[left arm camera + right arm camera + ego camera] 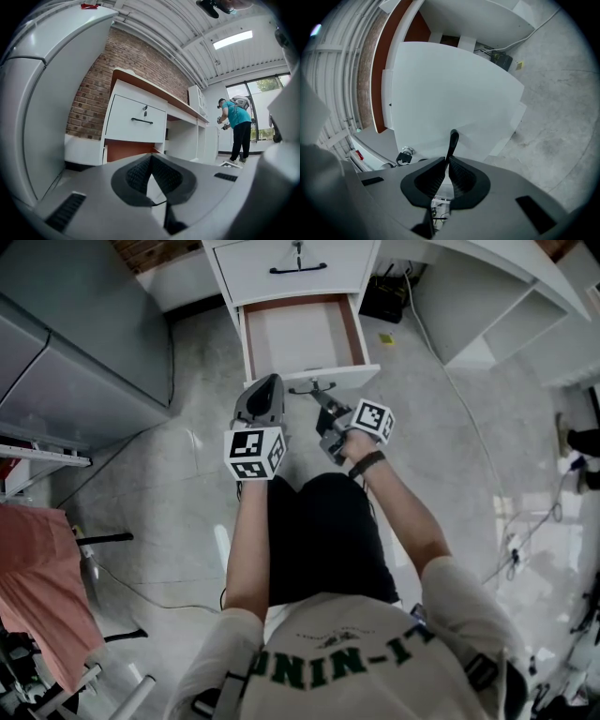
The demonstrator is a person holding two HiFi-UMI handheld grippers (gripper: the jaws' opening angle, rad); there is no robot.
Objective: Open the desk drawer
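Note:
The white desk's lower drawer point(302, 334) stands pulled out, its brown-edged inside showing. The upper drawer point(295, 268) is closed, with a black handle and a key in its lock. My right gripper point(326, 409) is at the open drawer's front and is shut on its thin black handle point(452, 140), which sticks out between the pads over the white drawer front point(454, 89). My left gripper point(265, 385) hangs just left of it, near the drawer's front corner, shut with nothing between its jaws. In the left gripper view that left gripper point(151, 157) faces the upper drawer point(136, 119).
A grey cabinet point(75, 334) stands to the left and white open shelving point(506, 315) to the right. Cables point(469, 427) run over the floor at right. Pink cloth point(37, 568) hangs at the lower left. A person in a teal shirt point(236, 124) stands far off.

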